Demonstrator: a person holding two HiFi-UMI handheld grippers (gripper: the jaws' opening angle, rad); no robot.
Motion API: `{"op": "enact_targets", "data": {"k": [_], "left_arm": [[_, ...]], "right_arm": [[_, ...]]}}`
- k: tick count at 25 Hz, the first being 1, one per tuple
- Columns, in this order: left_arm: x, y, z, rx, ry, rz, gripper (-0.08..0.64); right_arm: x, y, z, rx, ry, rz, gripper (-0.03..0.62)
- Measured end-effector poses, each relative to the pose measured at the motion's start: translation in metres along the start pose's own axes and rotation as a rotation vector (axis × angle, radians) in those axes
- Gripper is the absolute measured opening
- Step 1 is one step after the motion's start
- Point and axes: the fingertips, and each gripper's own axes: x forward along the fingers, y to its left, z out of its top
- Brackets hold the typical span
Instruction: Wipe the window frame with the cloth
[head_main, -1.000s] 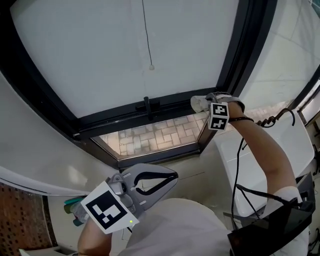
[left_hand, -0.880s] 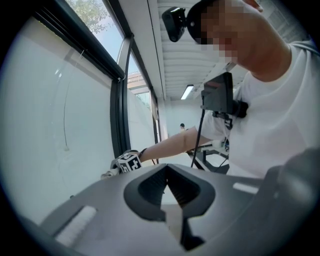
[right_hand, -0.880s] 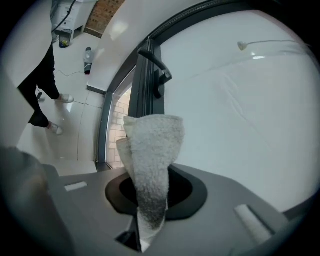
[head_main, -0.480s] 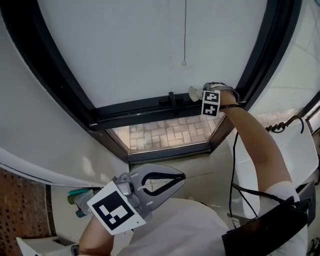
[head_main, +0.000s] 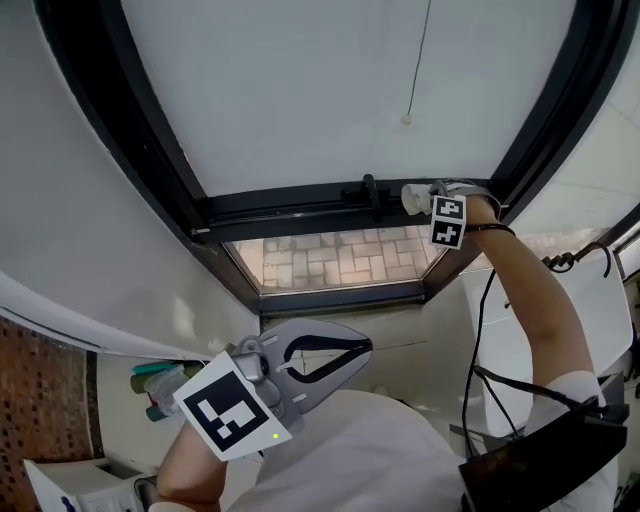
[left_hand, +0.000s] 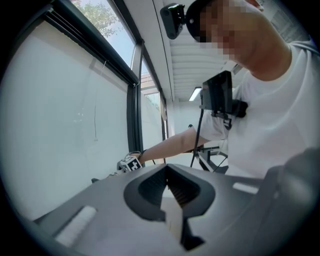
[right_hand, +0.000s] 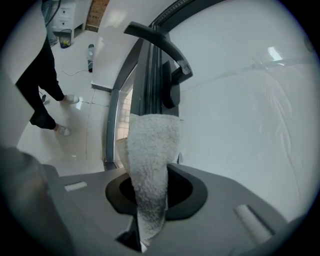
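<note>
Just ahead of the right tool (head_main: 424, 196), pinched tight within, white cloth (right_hand: 150, 160) on window frame (head_main: 300, 212) beside handle (right_hand: 167, 50); left tool (head_main: 360, 350) closed, empty.

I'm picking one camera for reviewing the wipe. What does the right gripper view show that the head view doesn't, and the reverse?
Only the right gripper view: the right gripper with its jaws shut on the cloth, and a person's legs on the floor. Only the head view: the left gripper, shut and empty, low near the body, and a hanging cord. Both: the dark window frame and its handle.
</note>
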Motion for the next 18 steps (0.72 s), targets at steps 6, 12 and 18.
{"op": "enact_targets", "data": {"k": [6,12,18], "left_arm": [[-0.007,0.001,0.004,0.025,-0.019,-0.044,0.023],[-0.018,0.0,0.006,0.046,-0.034,-0.082,0.023],[-0.04,-0.001,0.002,0.062,-0.033,-0.091,0.023]], "right_arm": [[-0.033,0.024,0.007,-0.025,0.009,0.027,0.067],[-0.103,-0.018,0.039,0.014,-0.036,-0.092,0.067],[-0.141,-0.057,0.128,-0.037,-0.134,-0.166,0.067]]}}
